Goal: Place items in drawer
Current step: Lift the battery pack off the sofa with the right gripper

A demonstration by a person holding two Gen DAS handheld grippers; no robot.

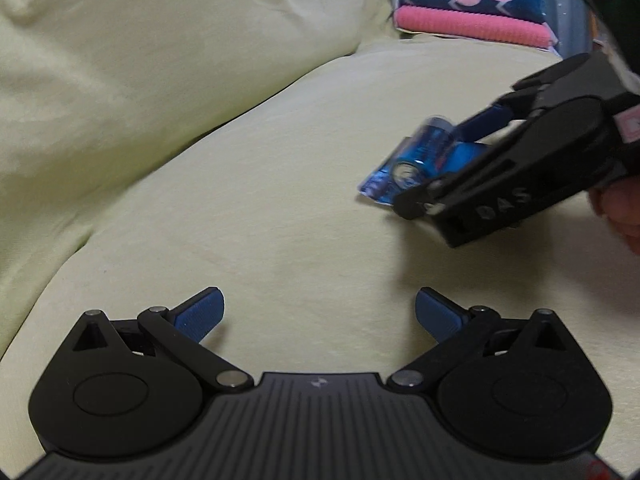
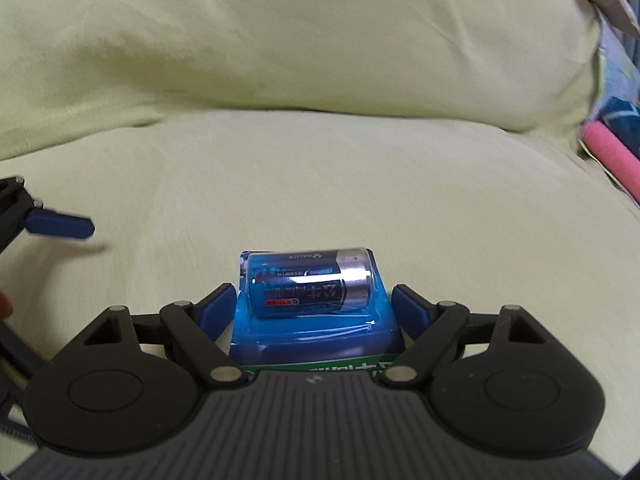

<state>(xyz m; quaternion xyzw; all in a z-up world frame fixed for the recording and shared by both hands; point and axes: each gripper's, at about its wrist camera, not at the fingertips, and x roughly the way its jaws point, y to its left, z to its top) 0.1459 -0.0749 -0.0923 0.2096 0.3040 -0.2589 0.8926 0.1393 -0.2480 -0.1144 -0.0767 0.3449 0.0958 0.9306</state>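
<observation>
Between the right hand-held gripper fingers sits the battery pack, gripped, its long axis crosswise, above the sofa cushion; left hand-held gripper gapes empty, to its left.

We see the battery pack between the right gripper fingers above the cushion, folded towels behind (left gripper nearby).
</observation>
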